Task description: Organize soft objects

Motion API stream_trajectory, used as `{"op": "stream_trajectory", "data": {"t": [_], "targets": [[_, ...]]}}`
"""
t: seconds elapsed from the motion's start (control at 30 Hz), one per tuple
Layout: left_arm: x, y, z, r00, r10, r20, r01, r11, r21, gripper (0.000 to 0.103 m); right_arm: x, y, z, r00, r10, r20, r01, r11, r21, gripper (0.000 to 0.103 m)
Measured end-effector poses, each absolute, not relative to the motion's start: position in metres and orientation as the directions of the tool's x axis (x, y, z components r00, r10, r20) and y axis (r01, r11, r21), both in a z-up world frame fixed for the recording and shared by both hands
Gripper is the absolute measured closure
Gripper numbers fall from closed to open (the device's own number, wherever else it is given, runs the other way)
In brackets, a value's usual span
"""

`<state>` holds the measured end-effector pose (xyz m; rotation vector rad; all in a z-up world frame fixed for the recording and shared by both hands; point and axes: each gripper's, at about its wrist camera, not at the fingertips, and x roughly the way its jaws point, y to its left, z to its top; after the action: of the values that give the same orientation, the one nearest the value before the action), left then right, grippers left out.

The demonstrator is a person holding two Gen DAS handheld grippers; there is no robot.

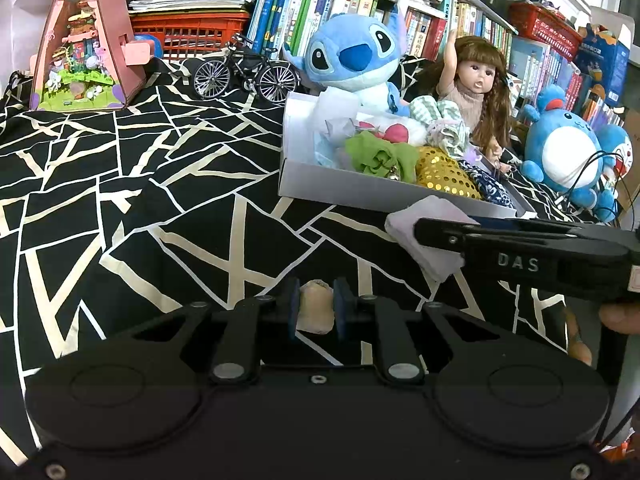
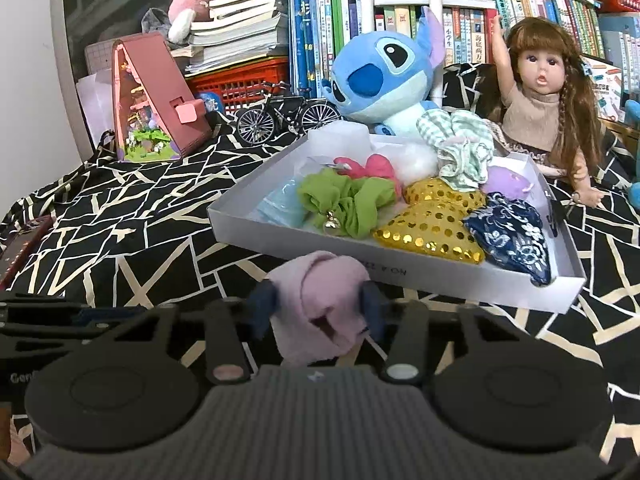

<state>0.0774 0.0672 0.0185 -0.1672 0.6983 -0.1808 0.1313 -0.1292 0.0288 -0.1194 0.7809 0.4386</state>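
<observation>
Beige, a small soft roll (image 1: 316,307) sits pinched between the pads of the left tool (image 1: 316,310), which is closed narrowly on it above the black patterned surface (image 1: 120,200). Rightward, the right tool (image 2: 318,304) grips a lilac cloth (image 2: 320,304), half closed around it. Just ahead of it lies the white tray (image 2: 400,276) of soft things.

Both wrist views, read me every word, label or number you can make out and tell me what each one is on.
"DAS": white letters on the side of the right hand-held gripper, seen from the left wrist.
"Gen...": cut-off white letters on the black body at the left edge of the right wrist view.
White box front wall: small upside-down print, unreadable.
Book spines: too small and blurred to read.
</observation>
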Motion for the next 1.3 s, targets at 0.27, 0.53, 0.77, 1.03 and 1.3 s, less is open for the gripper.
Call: {"op": "stream_trajectory", "data": {"t": [0.27,0.53,0.77,1.03,1.3], "targets": [[0.078,0.066,0.021,0.758,-0.232,-0.61,0.117,0.968,-0.224,0.086,0.113,-0.144,0.045,0.654,0.342,-0.675,-0.433,0.901,0.038,0.06],[0.078,0.063,0.032,0.769,-0.249,-0.589,0.136,0.964,-0.23,0.086,0.102,-0.16,0.064,0.683,0.354,-0.638,-0.414,0.908,0.061,0.059],[0.082,0.06,0.047,0.78,-0.267,-0.566,0.151,0.958,-0.245,0.086,0.097,-0.175,0.075,0.711,0.344,-0.613,-0.385,0.92,0.069,0.059],[0.094,0.058,0.074,0.796,-0.293,-0.529,0.173,0.949,-0.264,0.086,0.096,-0.189,0.095,0.744,0.337,-0.577,-0.361,0.929,0.078,0.059],[0.111,0.055,0.104,0.809,-0.311,-0.498,0.185,0.94,-0.287,0.086,0.102,-0.198,0.113,0.767,0.33,-0.55,-0.348,0.935,0.076,0.059]]}}
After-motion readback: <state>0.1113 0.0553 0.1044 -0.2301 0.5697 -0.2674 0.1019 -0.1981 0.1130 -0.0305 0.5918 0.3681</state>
